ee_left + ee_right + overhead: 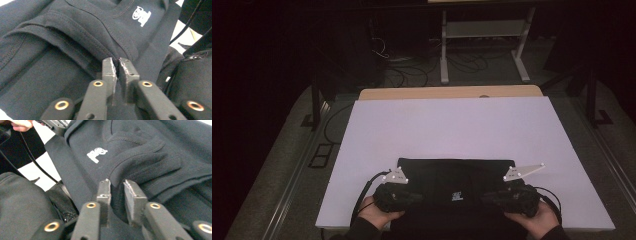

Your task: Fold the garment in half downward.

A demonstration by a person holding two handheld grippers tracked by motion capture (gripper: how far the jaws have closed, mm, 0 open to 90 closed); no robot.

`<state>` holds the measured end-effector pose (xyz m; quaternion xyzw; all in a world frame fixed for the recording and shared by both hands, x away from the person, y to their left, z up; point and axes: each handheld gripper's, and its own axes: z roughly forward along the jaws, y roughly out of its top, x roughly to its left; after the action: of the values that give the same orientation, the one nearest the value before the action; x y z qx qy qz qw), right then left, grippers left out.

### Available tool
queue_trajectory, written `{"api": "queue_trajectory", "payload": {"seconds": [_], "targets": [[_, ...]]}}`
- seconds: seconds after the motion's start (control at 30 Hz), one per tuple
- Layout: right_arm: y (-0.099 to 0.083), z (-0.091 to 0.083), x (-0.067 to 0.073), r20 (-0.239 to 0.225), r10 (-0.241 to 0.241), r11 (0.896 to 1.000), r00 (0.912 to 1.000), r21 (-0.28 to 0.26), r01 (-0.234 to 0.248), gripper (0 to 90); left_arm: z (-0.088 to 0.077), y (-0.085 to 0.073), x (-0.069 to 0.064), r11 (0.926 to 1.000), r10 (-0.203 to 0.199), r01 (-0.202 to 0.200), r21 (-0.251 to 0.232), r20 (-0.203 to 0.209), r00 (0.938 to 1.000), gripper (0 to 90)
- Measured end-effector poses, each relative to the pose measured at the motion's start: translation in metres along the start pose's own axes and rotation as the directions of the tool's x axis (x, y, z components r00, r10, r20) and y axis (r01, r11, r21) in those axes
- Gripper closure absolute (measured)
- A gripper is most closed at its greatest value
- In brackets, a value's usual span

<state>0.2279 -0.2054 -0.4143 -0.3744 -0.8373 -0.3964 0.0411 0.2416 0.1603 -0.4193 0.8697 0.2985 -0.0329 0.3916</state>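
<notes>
Black garment (455, 177): folded, lying flat at near edge of counter (452, 125), centred between both hands. Small white printed logo (456, 195) on the upper layer, near the middle. Fabric is a soft knit w/ ribbed band and stitched seams; several layers stacked, thick rolled folds at each side.

Left gripper (117, 65): fingers (109, 72) nearly together, narrow gap, fold of cloth just at the tips; pinch looks slack, no firm hold evident. Sits at garment's left edge.

Right gripper (117, 186): fingers (132, 195) apart w/ a thick fold of cloth between them, pads not visibly pressing. Sits at garment's right edge.

Risks, as judged:
- If lifted now, either side could slip free, since neither grip looks tight; the fold would fall open.
- Uneven hold L vs R would skew the stack and misalign edges.
- Fingers may catch top layers only, peeling the fold apart.
- Garment is close to near counter edge; a pull toward the person could drag it off.

Counter surface: smooth, matte, pale. Dark floor w/ cables (412, 75) beyond.
</notes>
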Motion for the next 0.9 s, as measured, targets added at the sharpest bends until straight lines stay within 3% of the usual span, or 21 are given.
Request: {"api": "queue_trajectory", "payload": {"seconds": [0.3,0.53,0.6,0.77,0.83,0.9], "targets": [[-0.002,-0.011,-0.01,0.006,0.052,0.997,0.9986,-0.055,-0.051,49.0,-0.007,-0.001,0.002,0.9993,0.004,-0.005,-0.036,-0.011,0.9999,56.1],[-0.001,-0.02,-0.014,0.052,0.007,0.996,0.9986,-0.086,-0.003,21.8,-0.012,-0.001,0.007,0.9973,0.03,-0.032,-0.066,-0.034,0.999,38.8],[0.0,-0.022,-0.016,0.074,0.002,0.995,0.9972,-0.095,0.005,17.0,-0.013,0.0,0.01,0.997,0.032,-0.034,-0.069,-0.032,0.999,35.9],[0.004,-0.028,-0.017,0.069,-0.033,0.993,0.9971,-0.113,0.041,8.4,-0.015,0.001,0.016,0.995,0.031,-0.033,-0.094,-0.026,0.9992,23.6],[0.006,-0.028,-0.017,0.084,-0.035,0.993,0.9959,-0.112,0.044,0.0,-0.014,0.002,0.016,0.9949,0.041,-0.042,-0.091,-0.018,0.999,17.5],[0.009,-0.028,-0.018,0.106,-0.028,0.993,0.9939,-0.109,0.04,0.0,-0.013,0.005,0.016,0.9942,0.076,-0.077,-0.075,-0.022,0.9969,12.5]]}}
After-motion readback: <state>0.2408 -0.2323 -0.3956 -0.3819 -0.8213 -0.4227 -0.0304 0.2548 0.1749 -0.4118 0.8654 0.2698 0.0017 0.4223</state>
